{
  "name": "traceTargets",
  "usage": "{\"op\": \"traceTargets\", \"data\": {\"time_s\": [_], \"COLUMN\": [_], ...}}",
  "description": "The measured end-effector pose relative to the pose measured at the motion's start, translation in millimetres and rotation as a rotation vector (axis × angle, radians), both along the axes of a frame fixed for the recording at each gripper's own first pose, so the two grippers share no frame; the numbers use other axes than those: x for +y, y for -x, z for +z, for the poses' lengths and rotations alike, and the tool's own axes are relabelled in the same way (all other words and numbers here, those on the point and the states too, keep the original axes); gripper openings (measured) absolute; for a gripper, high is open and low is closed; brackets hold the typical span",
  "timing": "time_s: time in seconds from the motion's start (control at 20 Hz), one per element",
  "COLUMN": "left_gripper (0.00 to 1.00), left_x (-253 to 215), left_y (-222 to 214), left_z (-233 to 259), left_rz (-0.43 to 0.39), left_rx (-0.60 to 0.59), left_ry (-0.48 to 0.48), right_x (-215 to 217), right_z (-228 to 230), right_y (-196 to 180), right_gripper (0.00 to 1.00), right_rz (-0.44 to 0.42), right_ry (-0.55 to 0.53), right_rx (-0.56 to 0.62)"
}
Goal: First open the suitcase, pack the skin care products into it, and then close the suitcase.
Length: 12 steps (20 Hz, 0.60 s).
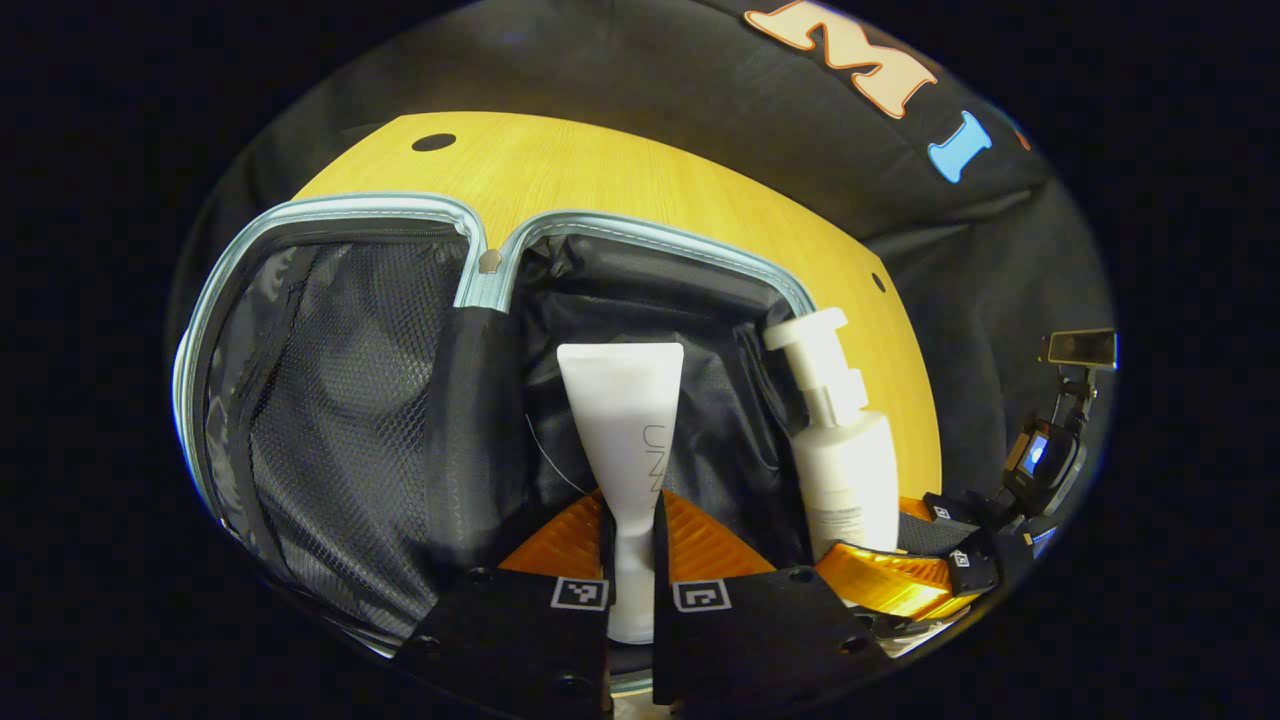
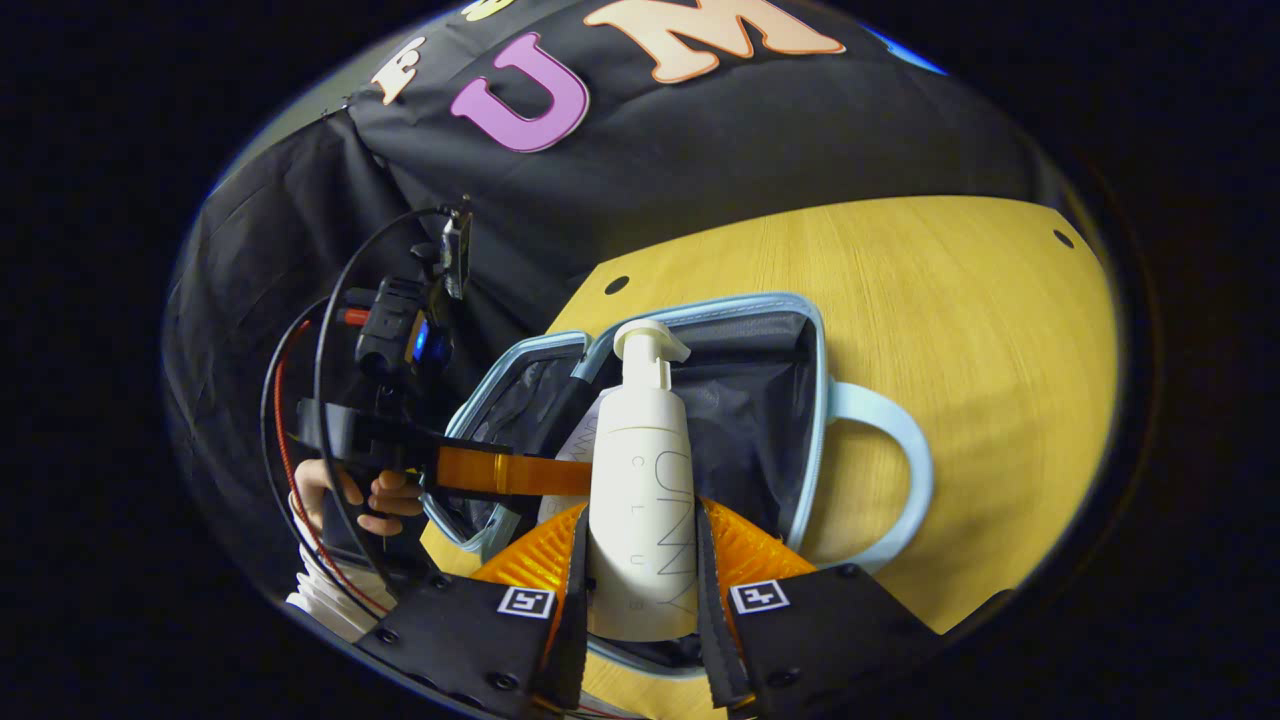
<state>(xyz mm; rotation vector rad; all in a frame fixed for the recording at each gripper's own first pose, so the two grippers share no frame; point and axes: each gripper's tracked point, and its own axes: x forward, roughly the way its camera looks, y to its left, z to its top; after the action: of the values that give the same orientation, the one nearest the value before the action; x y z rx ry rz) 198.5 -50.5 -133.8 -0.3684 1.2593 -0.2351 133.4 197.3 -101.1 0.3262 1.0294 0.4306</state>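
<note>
The left gripper (image 1: 632,590) pinches a white tube (image 1: 624,440) between its fingers, over the open suitcase (image 1: 340,400). Just to its right, the right gripper (image 2: 640,590) clamps a white pump bottle (image 2: 645,480) over the same lined compartment. The suitcase lies flat on the wooden counter (image 2: 960,330) beyond both.

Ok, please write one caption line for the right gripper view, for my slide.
Right gripper holds a white pump bottle above the open suitcase on the wooden table.
</note>
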Motion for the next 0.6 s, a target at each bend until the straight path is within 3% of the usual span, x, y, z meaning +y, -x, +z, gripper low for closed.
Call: {"op": "traceTargets", "data": {"time_s": [0.2,0.45,0.6], "left_gripper": [0.1,0.1,0.1], "left_x": [7.9,9.2,9.9], "left_y": [-0.2,0.1,-0.2], "left_z": [-14.2,-14.1,-14.8], "left_rz": [0.035,0.055,0.05], "left_rx": [0.021,0.025,0.017], "left_ry": [-0.005,-0.019,-0.029], "right_x": [12.5,5.9,6.5], "right_z": [-31.8,-39.6,-41.5], "right_y": [-17.0,-21.4,-18.5], "right_gripper": [0.49,0.46,0.5], "right_rz": [-0.022,-0.005,0.015], "right_ry": [0.071,0.207,0.235], "right_rx": [0.008,-0.026,-0.013]}}
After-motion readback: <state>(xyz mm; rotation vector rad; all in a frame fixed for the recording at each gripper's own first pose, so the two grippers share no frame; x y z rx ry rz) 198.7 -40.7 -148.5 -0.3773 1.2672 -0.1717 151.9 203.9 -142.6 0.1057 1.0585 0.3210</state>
